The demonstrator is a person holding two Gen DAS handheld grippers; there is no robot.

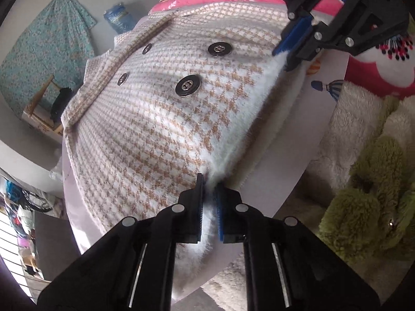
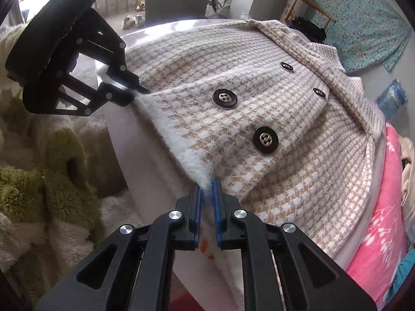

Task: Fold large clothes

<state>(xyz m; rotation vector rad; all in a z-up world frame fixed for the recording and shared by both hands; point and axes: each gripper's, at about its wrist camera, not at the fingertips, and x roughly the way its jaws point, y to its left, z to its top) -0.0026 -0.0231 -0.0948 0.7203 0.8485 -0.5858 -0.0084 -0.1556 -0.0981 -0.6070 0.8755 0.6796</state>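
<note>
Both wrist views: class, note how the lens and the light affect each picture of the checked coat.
Left wrist view: fisheye bends the beige-and-white checked woollen coat into a dome; soft shadow bands cross it near the black round buttons; corners are dark. Right wrist view: same bulging, daylight glare at the top left, sharp focus on the right gripper.

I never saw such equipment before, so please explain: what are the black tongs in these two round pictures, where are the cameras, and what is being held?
The black tongs are two hand-held grippers; a person carries one in each hand. Each has a wide-angle camera looking along its fingers, hence the round pictures. One picture comes from the left gripper, the other from the right gripper; each also shows the other from outside. On a pale surface lies a checked coat with dark buttons. Both grippers are pinched shut on its fluffy white edge, at two spots apart. Plush blankets lie beside.
</note>
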